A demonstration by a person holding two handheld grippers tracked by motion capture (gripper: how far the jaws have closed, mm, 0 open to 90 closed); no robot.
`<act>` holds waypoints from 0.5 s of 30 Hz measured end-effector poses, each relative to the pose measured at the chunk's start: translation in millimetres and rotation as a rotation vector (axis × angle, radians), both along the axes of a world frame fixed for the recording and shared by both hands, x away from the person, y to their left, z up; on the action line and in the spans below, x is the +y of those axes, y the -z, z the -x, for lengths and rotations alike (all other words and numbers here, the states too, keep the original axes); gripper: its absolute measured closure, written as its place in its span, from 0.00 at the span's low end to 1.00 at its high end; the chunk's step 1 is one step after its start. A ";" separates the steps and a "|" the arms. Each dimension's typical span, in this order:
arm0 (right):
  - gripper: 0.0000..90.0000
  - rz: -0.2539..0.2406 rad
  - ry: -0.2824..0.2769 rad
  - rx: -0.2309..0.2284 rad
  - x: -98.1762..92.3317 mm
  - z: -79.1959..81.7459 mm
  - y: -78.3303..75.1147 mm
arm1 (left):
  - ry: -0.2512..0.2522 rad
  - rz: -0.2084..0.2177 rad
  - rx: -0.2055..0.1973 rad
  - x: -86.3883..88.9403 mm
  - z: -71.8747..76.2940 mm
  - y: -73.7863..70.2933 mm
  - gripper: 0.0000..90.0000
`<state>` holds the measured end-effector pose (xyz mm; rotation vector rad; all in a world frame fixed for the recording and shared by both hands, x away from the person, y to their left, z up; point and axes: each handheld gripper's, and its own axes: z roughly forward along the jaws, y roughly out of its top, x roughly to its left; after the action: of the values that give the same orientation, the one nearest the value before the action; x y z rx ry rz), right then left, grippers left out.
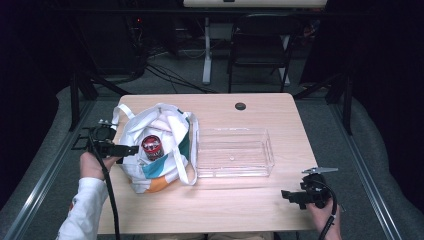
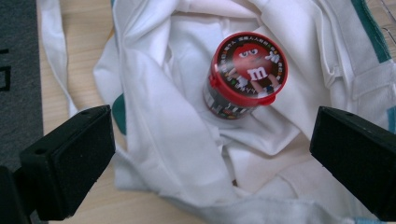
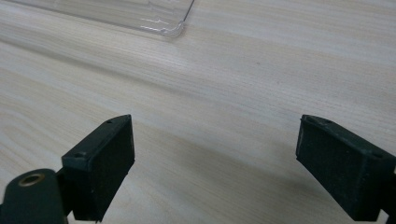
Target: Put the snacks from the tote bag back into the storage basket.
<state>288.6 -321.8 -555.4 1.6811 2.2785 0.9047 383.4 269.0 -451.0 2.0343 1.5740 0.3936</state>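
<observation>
L tongs point(image 2: 212, 154) spread wide, lower frame, lined up on candy tub point(image 2: 245, 74) upright in bag point(image 2: 163, 130); R tongs point(image 3: 212, 168) spread, idle over bench point(image 3: 233, 84) nr tray point(image 3: 140, 18).

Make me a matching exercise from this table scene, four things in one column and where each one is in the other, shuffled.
Things:
1. candy jar
2. clear tray
3. left claw
4. right claw

Places:
A. over bare wood near the table's front right
B. inside the white tote bag
C. at the bag's left edge, open
D. mid-table, right of the bag

Pairs: 1-B, 2-D, 3-C, 4-A
</observation>
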 end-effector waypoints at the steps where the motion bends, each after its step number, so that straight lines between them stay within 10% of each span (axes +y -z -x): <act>1: 0.12 0.000 0.000 0.000 0.1 0.1 -0.1 | 0.000 0.000 0.000 0.0 0.0 0.0 0.00; 15: 0.13 -0.008 -0.010 0.007 0.8 -0.7 0.7 | 0.067 -0.018 0.038 -40.4 -38.2 8.1 0.00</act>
<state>289.3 -321.1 -556.2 1.6798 2.2933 0.9133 421.6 228.6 -459.2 2.1137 1.5248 0.3474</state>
